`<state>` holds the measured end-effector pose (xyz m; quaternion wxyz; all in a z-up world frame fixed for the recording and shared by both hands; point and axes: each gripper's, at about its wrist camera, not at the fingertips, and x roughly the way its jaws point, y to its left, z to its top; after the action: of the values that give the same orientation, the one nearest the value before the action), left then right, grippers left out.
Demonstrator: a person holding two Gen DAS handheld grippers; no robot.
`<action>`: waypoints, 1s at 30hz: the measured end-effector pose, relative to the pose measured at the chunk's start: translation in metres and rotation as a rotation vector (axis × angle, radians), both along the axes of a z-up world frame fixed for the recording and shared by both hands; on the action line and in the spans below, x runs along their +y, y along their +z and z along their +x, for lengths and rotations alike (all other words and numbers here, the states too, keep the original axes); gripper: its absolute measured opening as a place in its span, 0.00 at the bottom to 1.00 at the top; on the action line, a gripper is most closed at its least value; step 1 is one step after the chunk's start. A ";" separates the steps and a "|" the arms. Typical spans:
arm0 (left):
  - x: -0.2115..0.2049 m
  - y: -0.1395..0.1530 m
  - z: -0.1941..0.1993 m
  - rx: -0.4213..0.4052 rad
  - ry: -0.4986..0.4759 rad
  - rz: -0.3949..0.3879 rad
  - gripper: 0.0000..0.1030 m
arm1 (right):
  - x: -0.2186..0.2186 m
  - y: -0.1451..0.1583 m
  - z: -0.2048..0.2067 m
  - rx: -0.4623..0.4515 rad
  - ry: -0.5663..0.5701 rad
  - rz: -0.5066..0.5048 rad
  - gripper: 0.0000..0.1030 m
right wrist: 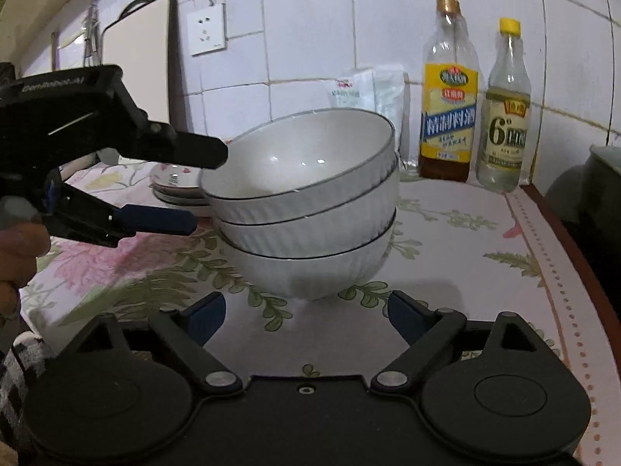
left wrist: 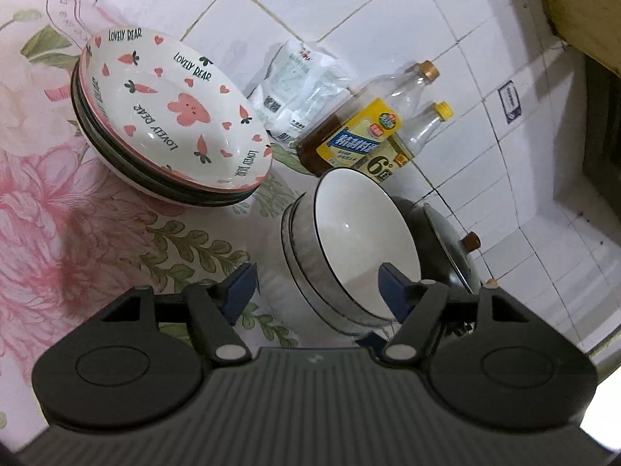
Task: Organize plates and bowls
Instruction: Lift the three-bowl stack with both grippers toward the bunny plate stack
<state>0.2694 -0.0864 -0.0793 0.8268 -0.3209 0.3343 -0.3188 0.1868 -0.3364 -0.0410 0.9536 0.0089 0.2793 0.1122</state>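
A stack of three white ribbed ceramic bowls with thin dark rims (right wrist: 310,209) is taken as the landmark; it stands upright on a table covered by a floral pink-and-green cloth (right wrist: 458,268).

To the left of the bowl stack, a stack of shallow white plates printed with pink bears, carrots and hearts (left wrist: 174,116) is seen on the same cloth, well apart from the bowls.

Also left of the bowl stack, in the right wrist view, the left gripper (right wrist: 209,186) is seen from the side, black with blue finger pads. Its fingers are spread apart, one beside the top bowl's rim and one lower beside the stack; whether either touches cannot be told. Nothing is clamped.

In front of the bowl stack, the right gripper (right wrist: 306,314) is shown with its fingers wide apart, short of the bottom bowl, with bare cloth between them.

Behind the bowl stack, a crumpled white plastic bag (right wrist: 368,89) leans on a white tiled wall (right wrist: 310,19).

To the right of the bowl stack, a clear bottle with a yellow label and brown liquid (right wrist: 450,93) and a smaller clear bottle with a yellow cap (right wrist: 504,112) are stood side by side.
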 end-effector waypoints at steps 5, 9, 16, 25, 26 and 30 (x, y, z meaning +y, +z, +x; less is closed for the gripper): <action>-0.013 -0.002 0.019 0.070 -0.014 -0.011 0.70 | -0.004 -0.005 0.018 0.033 -0.012 0.027 0.91; -0.021 -0.005 0.030 0.095 -0.007 -0.005 0.70 | 0.001 -0.007 0.029 0.039 -0.009 0.008 0.94; -0.026 -0.015 0.038 0.123 0.009 0.011 0.68 | 0.010 -0.007 0.034 -0.007 0.026 -0.052 0.96; -0.035 -0.017 0.039 0.122 -0.013 0.062 0.53 | 0.006 -0.003 0.042 0.007 0.061 -0.020 0.98; -0.037 -0.016 0.038 0.111 -0.017 0.077 0.53 | 0.005 -0.003 0.042 0.006 0.061 -0.006 0.97; -0.041 -0.011 0.034 0.079 -0.026 0.116 0.53 | 0.002 -0.004 0.038 -0.013 0.053 0.034 0.97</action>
<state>0.3031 -0.1274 -0.0902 0.8260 -0.2802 0.3888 -0.2967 0.2247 -0.3345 -0.0450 0.9518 0.0172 0.2712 0.1422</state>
